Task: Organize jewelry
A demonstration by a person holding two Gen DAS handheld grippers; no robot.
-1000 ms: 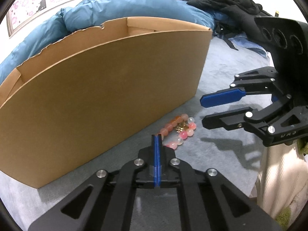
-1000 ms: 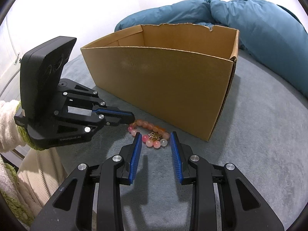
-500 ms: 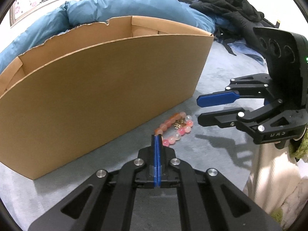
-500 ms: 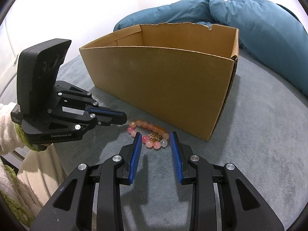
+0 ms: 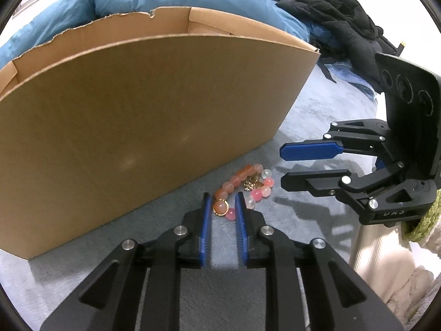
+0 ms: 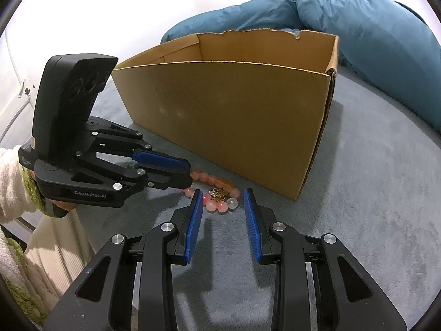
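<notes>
Pink-orange bead bracelet (image 5: 242, 186) with gold charm lies on grey blanket (image 6: 372, 220), just beside front wall of cardboard box (image 5: 137, 124). Left gripper (image 5: 222, 202) slightly parted, fingers straddling bracelet's near end, not clamped. Right gripper (image 6: 222, 197) wide apart, holding nothing, near bracelet's other side. Blue duvet (image 6: 372, 41) behind box.

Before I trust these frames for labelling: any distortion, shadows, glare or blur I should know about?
Left wrist view: fisheye bows the box wall into an arc; dark vignette at the corners; the right gripper casts a sharp shadow on the grey cover; the bracelet is crisp. Right wrist view: same bowing; the wall is blown out white; the left gripper hides some beads.
</notes>
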